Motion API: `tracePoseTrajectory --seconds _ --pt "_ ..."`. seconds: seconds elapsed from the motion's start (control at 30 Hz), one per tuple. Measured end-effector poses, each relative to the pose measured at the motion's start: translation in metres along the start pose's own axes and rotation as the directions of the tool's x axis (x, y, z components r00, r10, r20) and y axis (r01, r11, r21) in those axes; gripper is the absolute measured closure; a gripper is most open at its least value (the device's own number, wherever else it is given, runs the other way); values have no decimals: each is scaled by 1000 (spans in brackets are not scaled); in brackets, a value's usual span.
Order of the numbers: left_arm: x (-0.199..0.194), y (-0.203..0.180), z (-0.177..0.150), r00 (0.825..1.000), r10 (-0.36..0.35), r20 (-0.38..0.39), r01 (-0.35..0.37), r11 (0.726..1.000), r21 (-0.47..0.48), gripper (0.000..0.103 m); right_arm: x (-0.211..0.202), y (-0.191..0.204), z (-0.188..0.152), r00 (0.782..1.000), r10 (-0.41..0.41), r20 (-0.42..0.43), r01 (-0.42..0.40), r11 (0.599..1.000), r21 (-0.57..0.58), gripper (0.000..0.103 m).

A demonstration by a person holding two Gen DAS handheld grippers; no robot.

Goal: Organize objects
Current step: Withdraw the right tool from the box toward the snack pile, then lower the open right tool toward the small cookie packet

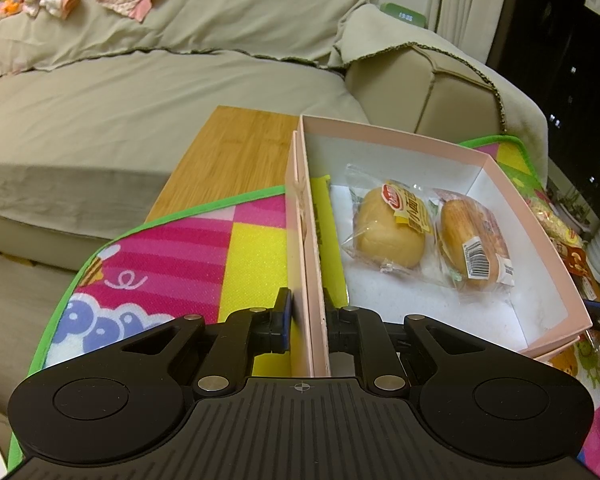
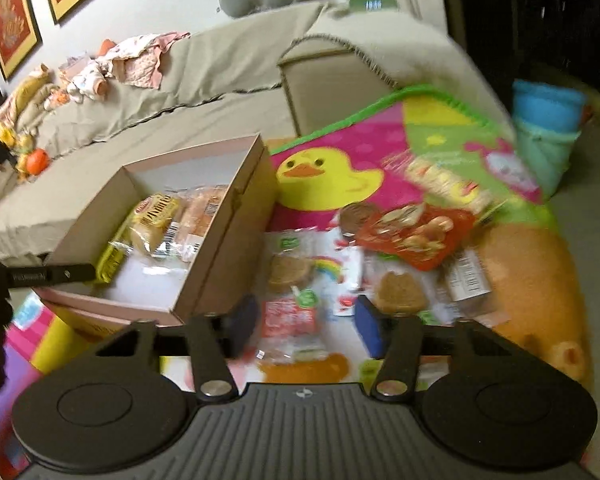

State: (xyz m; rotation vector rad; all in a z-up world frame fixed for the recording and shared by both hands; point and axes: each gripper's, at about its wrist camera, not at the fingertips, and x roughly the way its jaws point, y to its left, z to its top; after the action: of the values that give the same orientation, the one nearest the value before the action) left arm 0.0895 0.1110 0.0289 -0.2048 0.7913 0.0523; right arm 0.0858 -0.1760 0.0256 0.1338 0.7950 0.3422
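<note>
Pink gift box [image 1: 396, 132]: open, white-lined, standing on the cartoon play mat [image 1: 204, 240] in front of the beige sofa [image 1: 140, 92]. Your left gripper [image 1: 307, 322] is clamped on its near side wall, one finger outside and one inside, most likely to steady the box while it is filled.

Contents so far: two wrapped bread buns, one with a yellow-and-red label [image 1: 388, 232] and one showing a barcode [image 1: 474, 248], lying side by side and touching on the box floor; a yellow packet [image 1: 324, 216] stands against the inner wall next to your clamped fingers.

Loose stock, right wrist view: a heap of snack packets on the mat just beside the box. A red-and-green wrapped snack [image 2: 290, 316] lies directly ahead of your right gripper [image 2: 306, 324], whose fingers stand apart with nothing between them. Two round brown biscuits in clear wrap [image 2: 290, 270] [image 2: 400, 292], a rainbow-printed pouch [image 2: 336, 276], a red nut packet [image 2: 416, 240] and a cracker pack [image 2: 444, 180] lie further out.

Judgement: packing is at an early stage; the red-and-green snack looks the likeliest next pick. This view is motion-blurred, so labels are unreadable.
</note>
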Motion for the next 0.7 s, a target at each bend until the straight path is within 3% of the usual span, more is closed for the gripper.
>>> tracePoseTrajectory --seconds 0.17,0.37,0.5,0.7 --pt "0 0 0 1000 0 0 0 1000 0 88 25 -5 5 998 49 -34 -46 996 82 65" --pt "0 0 0 1000 -4 2 4 1000 -2 88 26 7 -3 998 -32 -61 34 999 22 78" --pt "0 -1 -1 1000 -4 2 4 1000 -2 88 12 -3 -11 995 -83 -64 84 996 24 79" --pt "0 0 0 1000 -4 2 4 1000 -3 88 -3 -8 -20 999 -37 -38 38 999 17 78"
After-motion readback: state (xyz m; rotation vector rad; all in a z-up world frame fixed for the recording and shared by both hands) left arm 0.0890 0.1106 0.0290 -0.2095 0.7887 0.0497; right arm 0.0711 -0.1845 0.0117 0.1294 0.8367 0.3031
